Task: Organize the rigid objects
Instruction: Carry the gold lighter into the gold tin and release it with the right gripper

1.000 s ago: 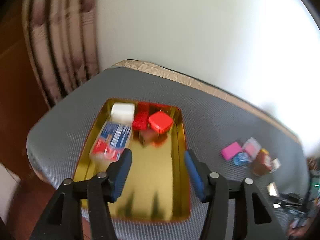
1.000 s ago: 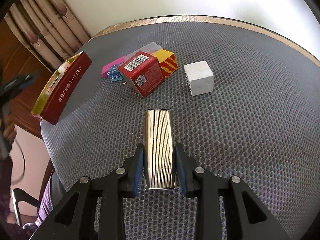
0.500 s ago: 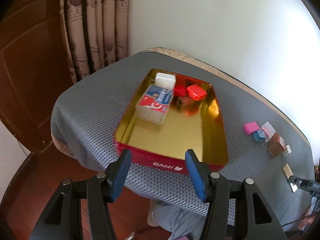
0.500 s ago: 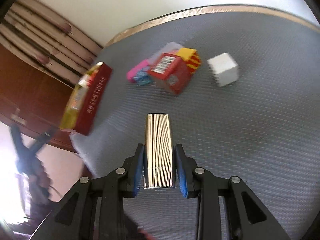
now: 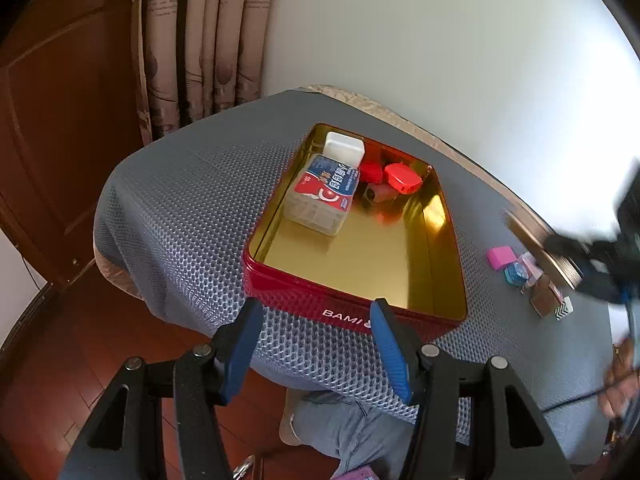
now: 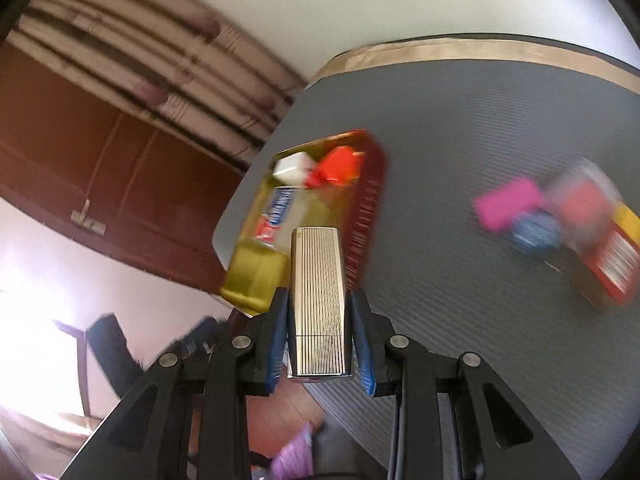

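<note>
A red tin [image 5: 348,312] with a gold inside stands on the grey table; in it lie a blue-and-red packet [image 5: 324,194], a white box [image 5: 344,148] and red pieces [image 5: 402,178]. My left gripper [image 5: 316,344] hangs open just in front of the tin's near wall, nothing between its fingers. My right gripper [image 6: 319,316] is shut on a ribbed gold metal case [image 6: 318,296], held in the air with the tin [image 6: 366,208] blurred beyond it. In the left wrist view that gripper and the case [image 5: 540,248] come in blurred from the right, above the small items.
A pink block [image 5: 500,258], a blue piece [image 5: 516,274] and small boxes [image 5: 546,300] lie right of the tin. The pink block [image 6: 508,202] and a red-and-yellow box [image 6: 612,256] are blurred in the right wrist view. Curtains, a wooden door and a person's jeans-clad leg [image 5: 344,428] border the table.
My right gripper lifted the gold case off the table and swung left toward the tin. My left gripper drew back from over the tin to its near wall.
</note>
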`<state>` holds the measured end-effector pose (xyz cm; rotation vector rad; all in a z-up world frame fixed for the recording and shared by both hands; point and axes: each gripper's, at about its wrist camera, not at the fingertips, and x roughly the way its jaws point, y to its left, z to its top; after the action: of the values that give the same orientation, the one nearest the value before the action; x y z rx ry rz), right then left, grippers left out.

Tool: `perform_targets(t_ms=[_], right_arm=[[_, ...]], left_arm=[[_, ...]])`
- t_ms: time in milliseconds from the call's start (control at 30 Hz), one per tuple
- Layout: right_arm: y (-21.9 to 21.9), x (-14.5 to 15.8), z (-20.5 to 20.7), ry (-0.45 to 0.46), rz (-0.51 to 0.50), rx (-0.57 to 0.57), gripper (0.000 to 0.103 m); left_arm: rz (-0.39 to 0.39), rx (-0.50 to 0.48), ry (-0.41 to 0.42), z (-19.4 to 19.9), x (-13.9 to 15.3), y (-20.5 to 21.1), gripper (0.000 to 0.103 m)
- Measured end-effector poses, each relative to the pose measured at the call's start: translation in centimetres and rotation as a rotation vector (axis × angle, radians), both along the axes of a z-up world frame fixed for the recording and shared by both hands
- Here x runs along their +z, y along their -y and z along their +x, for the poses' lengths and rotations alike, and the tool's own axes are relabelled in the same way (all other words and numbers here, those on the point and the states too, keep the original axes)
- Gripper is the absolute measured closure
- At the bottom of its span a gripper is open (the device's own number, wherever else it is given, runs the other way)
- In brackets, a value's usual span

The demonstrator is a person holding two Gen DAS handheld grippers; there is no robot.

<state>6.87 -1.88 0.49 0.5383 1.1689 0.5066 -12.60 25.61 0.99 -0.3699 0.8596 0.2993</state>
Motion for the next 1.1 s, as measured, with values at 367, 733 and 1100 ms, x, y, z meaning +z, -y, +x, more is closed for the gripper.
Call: perform_targets(t_ms=[367, 733, 1100], right_arm=[[-7.8, -4.7, 6.1, -0.071, -0.139, 0.030, 0.074], [-10.0, -6.5, 8.3, -0.101, -0.196, -0.031, 0.074], [-8.9, -5.3, 7.2, -0.062, -0.138, -0.078, 0.071]], left_arm=[[-0.092, -0.009, -0.004, 0.0, -0.7, -0.7, 0.046], [-0.114, -0.030, -0.035, 0.4, -1.4, -0.5, 0.046], [-0.102, -0.037, -0.081, 0.8, -2.2, -0.3, 0.046]])
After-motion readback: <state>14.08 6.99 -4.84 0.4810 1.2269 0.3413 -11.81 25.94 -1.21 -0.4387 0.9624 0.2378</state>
